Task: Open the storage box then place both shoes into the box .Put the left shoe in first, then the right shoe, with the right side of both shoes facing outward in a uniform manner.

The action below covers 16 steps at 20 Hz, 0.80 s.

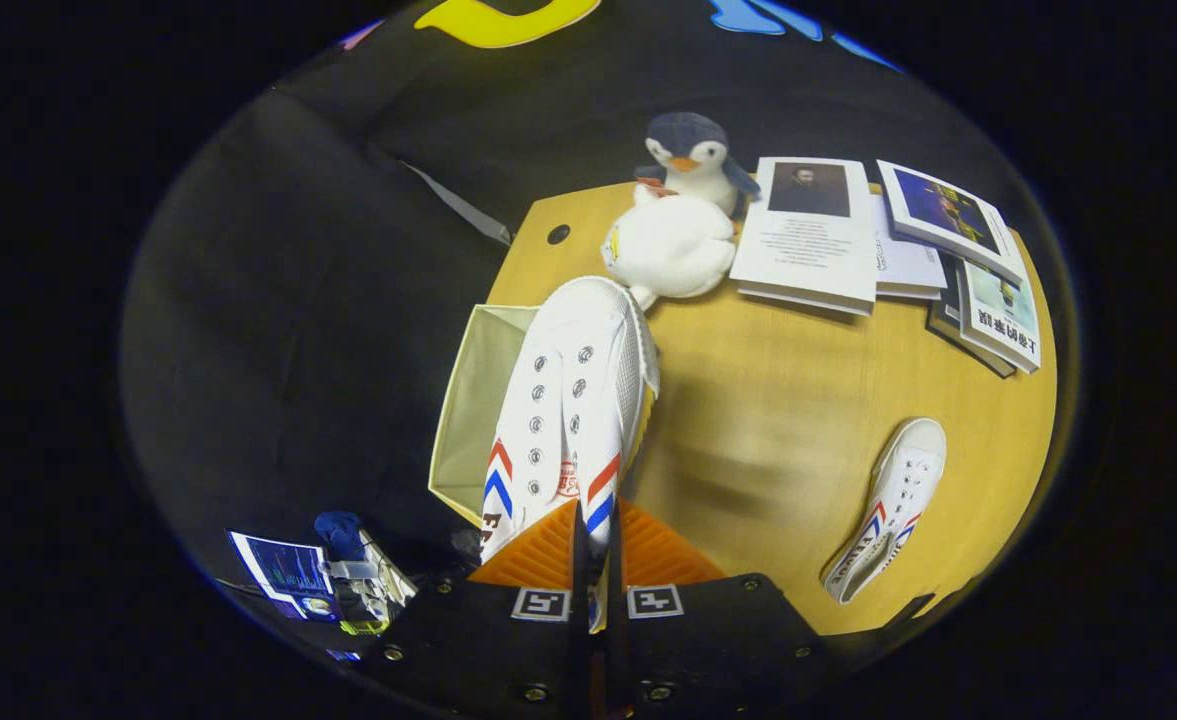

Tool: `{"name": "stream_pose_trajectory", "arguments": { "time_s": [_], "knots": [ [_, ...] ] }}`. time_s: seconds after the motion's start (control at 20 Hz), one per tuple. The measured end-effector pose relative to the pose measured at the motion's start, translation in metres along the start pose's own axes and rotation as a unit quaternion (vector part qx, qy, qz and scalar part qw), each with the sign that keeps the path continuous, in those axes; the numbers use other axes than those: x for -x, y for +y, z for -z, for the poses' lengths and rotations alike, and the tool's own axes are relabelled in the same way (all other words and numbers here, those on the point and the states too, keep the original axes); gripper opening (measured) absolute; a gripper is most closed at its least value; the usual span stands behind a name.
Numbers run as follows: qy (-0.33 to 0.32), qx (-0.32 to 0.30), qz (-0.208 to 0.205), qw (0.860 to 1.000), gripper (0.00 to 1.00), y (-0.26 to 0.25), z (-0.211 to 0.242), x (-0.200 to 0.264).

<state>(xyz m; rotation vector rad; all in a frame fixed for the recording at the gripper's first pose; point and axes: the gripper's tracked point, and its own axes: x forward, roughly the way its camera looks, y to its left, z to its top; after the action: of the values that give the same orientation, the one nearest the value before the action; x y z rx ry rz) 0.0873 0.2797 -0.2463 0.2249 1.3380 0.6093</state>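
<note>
Light wooden table (pixel 798 420) with a cable hole (pixel 558 234); black cloth wall (pixel 278 300) behind.

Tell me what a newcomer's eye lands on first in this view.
First, the white shoe held up by the gripper, whose fingers pinch its heel end, its toe hanging over the open beige storage box at the table's edge. Next, the second shoe lying alone on the wood off to one side. Beyond the held shoe sit a plush penguin and a spread of books.

Matt canvas shoe (pixel 578 400), cloth box (pixel 468 400), smooth wooden table (pixel 778 400).
</note>
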Motion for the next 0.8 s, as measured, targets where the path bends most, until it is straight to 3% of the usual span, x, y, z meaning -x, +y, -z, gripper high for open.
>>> {"name": "stream_pose_trajectory", "arguments": {
  "time_s": [0.25,0.8],
  "knots": [
    [0.019,0.042,-0.01,0.999,0.06,0.044,-0.014,-0.029],
    [0.075,0.072,0.029,0.994,0.07,0.083,-0.022,-0.109]
  ]
}}
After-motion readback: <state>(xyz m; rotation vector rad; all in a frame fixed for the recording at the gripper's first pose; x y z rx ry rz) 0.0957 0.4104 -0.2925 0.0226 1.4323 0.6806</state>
